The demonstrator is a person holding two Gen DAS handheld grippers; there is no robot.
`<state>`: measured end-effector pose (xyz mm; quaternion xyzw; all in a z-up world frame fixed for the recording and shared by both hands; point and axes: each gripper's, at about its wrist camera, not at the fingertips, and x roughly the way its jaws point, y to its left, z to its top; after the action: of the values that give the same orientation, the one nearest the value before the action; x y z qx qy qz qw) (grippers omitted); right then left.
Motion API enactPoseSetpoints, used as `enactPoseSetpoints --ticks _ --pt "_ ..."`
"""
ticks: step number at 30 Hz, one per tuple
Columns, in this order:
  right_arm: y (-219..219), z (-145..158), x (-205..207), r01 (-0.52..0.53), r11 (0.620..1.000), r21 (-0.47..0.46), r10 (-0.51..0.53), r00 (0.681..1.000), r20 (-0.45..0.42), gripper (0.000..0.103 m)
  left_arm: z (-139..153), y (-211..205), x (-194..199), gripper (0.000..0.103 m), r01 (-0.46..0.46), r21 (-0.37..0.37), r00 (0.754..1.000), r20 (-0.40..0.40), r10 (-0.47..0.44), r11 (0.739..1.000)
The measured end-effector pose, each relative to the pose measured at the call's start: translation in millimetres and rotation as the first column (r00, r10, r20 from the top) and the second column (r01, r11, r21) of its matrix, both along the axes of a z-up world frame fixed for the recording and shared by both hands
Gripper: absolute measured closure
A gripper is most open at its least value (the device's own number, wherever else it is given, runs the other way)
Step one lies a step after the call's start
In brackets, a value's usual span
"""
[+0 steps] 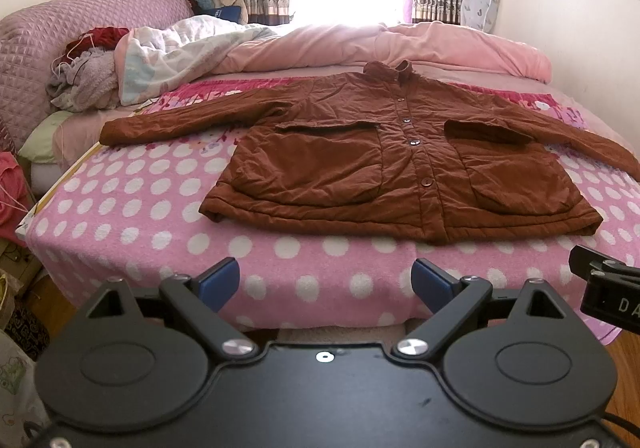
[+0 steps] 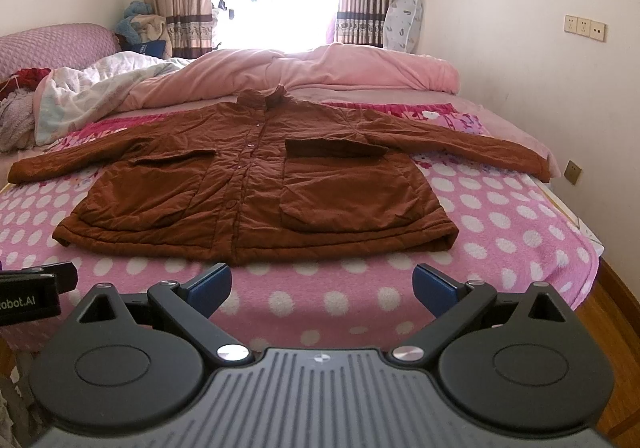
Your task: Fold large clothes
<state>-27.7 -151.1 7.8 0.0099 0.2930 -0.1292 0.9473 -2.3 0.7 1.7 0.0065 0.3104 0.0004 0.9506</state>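
Both grippers hang at the foot of the bed, short of the cloth. Left gripper (image 1: pixel 326 280): jaws spread wide, blue pads (image 1: pixel 219 280) bare, nothing held or touched. Right gripper (image 2: pixel 322 284): jaws equally wide, holding nothing, touching nothing.

One brown jacket (image 1: pixel 400 172) lies flat on the polka-dot blanket (image 1: pixel 132 208), front up, buttoned, collar at the far end. Its hem runs straight ahead of both pairs of jaws, near but apart from the fingertips, with a strip of blanket between. From the left jaws the jacket sits ahead and a little to the right; from the right jaws, ahead and a little to the left (image 2: pixel 256 192). Two sleeves stretch out sideways, well beyond either jaw's span. Two patch pockets show on the front, one each side of the button row. Beyond the collar lies one pink quilt (image 1: pixel 400 44).
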Motion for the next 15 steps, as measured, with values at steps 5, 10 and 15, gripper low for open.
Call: enactPoseSetpoints --ticks 5,10,15 --pt "0.2 0.3 -0.1 0.001 1.0 0.001 -0.001 1.0 0.0 0.0 0.3 -0.1 0.0 0.008 0.001 0.0 1.0 -0.001 -0.001 1.0" --pt "0.3 0.4 -0.3 0.0 1.0 0.0 0.0 1.0 0.002 0.0 0.4 -0.4 0.4 0.008 0.0 0.001 1.0 0.0 0.0 1.0" --pt "0.6 0.4 -0.5 0.0 1.0 0.001 0.0 1.0 0.001 0.0 0.8 -0.6 0.2 0.008 0.002 0.002 1.0 0.001 -0.002 1.0"
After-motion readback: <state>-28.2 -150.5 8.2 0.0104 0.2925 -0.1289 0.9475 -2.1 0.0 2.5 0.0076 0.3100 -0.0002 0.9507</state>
